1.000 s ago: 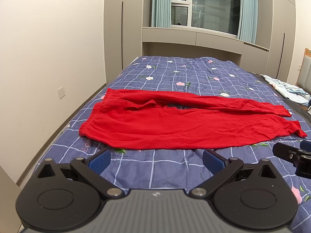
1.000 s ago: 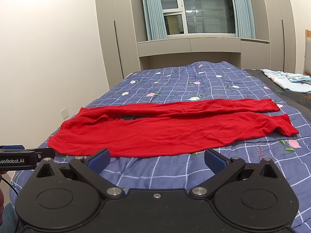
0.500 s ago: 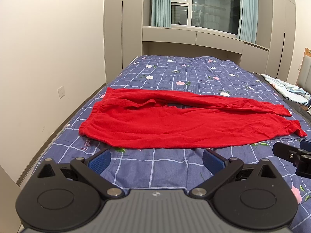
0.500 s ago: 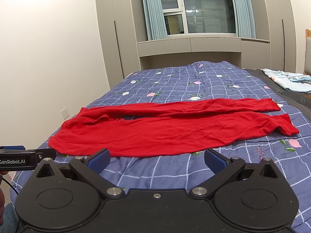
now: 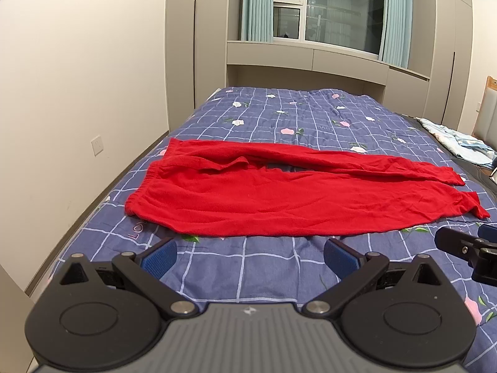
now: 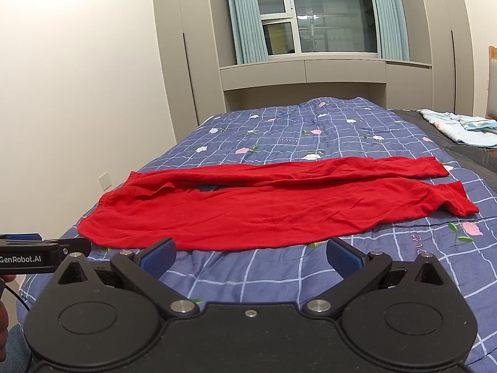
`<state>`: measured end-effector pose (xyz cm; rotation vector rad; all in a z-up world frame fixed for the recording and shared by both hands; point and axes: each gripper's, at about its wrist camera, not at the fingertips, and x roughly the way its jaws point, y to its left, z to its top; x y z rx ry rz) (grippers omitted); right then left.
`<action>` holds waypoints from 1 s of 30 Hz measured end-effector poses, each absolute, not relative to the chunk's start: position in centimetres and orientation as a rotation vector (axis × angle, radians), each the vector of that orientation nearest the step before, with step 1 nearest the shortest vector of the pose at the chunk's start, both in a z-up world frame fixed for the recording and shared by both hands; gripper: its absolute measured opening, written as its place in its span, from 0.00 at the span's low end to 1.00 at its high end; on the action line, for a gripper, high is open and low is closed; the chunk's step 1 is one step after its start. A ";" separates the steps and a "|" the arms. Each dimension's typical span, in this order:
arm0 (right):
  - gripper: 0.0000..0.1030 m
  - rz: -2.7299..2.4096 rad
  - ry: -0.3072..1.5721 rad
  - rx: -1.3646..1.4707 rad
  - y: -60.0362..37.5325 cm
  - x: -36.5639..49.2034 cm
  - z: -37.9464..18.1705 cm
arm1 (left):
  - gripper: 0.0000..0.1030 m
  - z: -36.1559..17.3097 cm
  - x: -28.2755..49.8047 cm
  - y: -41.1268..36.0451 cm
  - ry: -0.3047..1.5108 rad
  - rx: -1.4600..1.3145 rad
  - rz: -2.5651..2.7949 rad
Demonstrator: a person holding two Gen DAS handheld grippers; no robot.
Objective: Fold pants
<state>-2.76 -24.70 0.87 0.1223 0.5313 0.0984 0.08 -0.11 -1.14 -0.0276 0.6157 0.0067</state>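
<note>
Red pants (image 5: 279,195) (image 6: 273,211) lie spread flat across the bed, waistband to the left, both legs running right, a narrow gap between the legs near the crotch. My left gripper (image 5: 250,256) hovers open just short of the near hem of the closer leg, blue pads apart, nothing between them. My right gripper (image 6: 251,256) is open too, at the same near edge, empty. Each gripper shows at the edge of the other's view: the right one (image 5: 466,245) far right, the left one (image 6: 40,253) far left.
The bed has a blue checked quilt with flowers (image 5: 310,118) (image 6: 310,133). A wall with a socket (image 5: 97,145) runs along the left side. Light blue folded cloth (image 6: 459,127) lies at the far right. Cabinets and a window stand behind the bed.
</note>
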 end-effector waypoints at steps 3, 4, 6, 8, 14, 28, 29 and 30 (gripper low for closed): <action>1.00 0.099 0.532 0.123 -24.8 -2.8 0.9 | 1.00 -1.4 0.0 -0.3 0.619 -0.027 0.007; 1.00 0.099 0.533 0.122 -24.7 -2.7 0.9 | 1.00 -1.4 0.0 -0.4 0.619 -0.027 0.006; 1.00 0.100 0.532 0.123 -24.7 -2.7 0.9 | 1.00 -1.4 0.0 -0.4 0.623 -0.027 0.005; 1.00 0.103 0.533 0.121 -24.3 -3.1 0.7 | 1.00 -1.2 0.0 -0.4 0.625 -0.028 0.003; 1.00 0.108 0.538 0.122 -23.9 -3.2 0.5 | 1.00 -1.1 0.2 -0.3 0.641 -0.032 -0.007; 1.00 0.103 0.753 0.105 -23.8 0.8 0.0 | 1.00 -2.8 3.4 0.7 0.810 -0.040 0.025; 1.00 0.090 0.766 0.085 -23.5 1.2 0.0 | 1.00 -2.9 3.7 1.0 0.820 -0.048 0.029; 1.00 0.082 0.775 0.068 -23.3 1.6 0.1 | 1.00 -2.9 4.1 1.3 0.827 -0.057 0.033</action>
